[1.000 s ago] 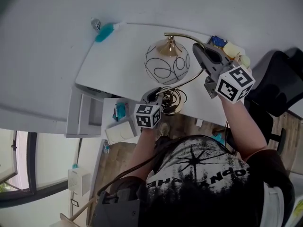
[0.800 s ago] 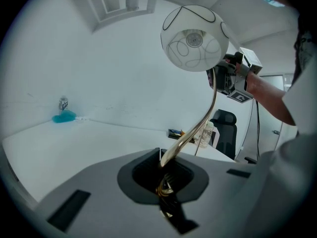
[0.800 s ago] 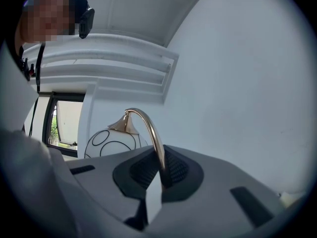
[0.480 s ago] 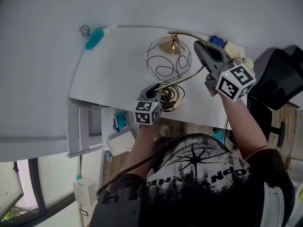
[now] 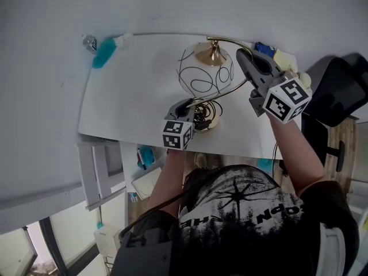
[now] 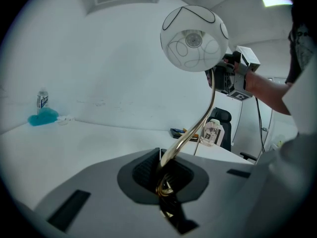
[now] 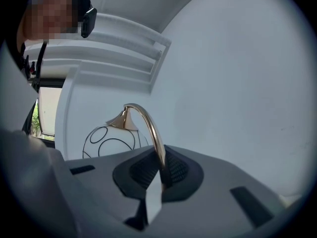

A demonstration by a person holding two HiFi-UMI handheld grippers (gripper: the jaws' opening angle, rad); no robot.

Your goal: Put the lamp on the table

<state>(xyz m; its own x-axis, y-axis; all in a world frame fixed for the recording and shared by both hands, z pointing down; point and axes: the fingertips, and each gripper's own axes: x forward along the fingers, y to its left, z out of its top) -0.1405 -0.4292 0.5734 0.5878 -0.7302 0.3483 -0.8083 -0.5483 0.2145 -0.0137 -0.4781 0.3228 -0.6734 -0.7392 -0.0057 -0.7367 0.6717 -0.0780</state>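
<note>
We cannot tell whether the lamp's base rests on the table: the left gripper covers part of it. The right gripper hides some of the small things at the table's corner. The label on the bottle is too small for us to read. The chair runs off the right edge.
</note>
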